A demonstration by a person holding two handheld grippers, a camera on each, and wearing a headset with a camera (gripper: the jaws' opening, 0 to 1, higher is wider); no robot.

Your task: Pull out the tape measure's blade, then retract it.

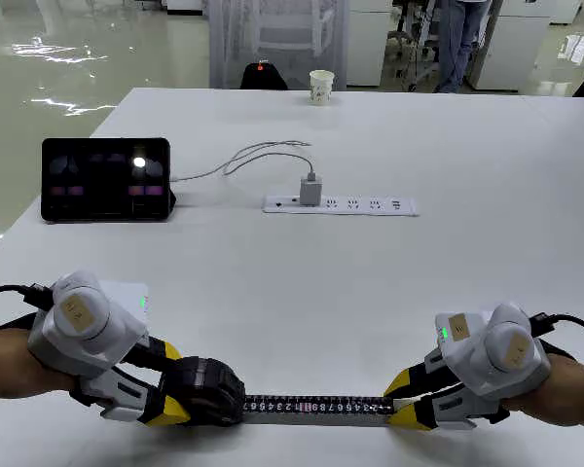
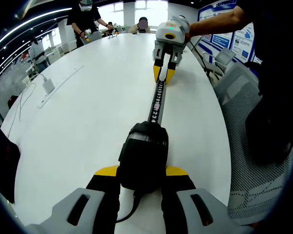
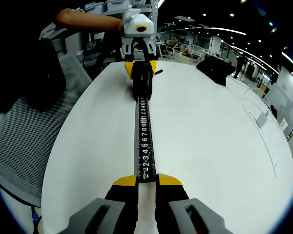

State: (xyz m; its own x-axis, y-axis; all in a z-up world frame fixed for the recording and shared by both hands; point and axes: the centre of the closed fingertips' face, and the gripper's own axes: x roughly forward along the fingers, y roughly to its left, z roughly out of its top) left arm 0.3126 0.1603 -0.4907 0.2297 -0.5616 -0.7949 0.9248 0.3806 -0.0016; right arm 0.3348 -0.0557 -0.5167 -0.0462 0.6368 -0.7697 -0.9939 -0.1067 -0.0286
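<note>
**Tape measure, blade drawn out, held at both ends**

Landmark: power strip (image 1: 341, 205), white, lying flat mid-table.

- Table (image 1: 467, 263): white, broad.
- Tape measure case (image 1: 206, 391) (image 2: 144, 156) (image 3: 143, 78): black. Sits on the table on the near side of the power strip and to its left, well apart from it, by the table's near edge.
- Blade (image 1: 316, 405) (image 2: 158, 102) (image 3: 144, 146): black with white numerals. Drawn out of the case and running flat along the table, near side of the power strip and roughly parallel to it.
- Left gripper (image 1: 175, 381) (image 2: 142, 171) (image 3: 139, 66): yellow-tipped jaws clenched on the case, one on each flank.
- Right gripper (image 1: 397, 401) (image 3: 146, 181) (image 2: 164, 74): yellow-tipped jaws pinched together on the free end of the blade, near side of the power strip and a little to its right.
- Charger (image 1: 310, 189): white, plugged into the left end of the power strip.
- Cable (image 1: 243, 161): thin, loops leftward from the charger.
- Tablet (image 1: 105, 179): dark screen, propped up, well left of the power strip.
- Paper cup (image 1: 321, 87): upright, beyond the power strip at the table's far edge.
</note>
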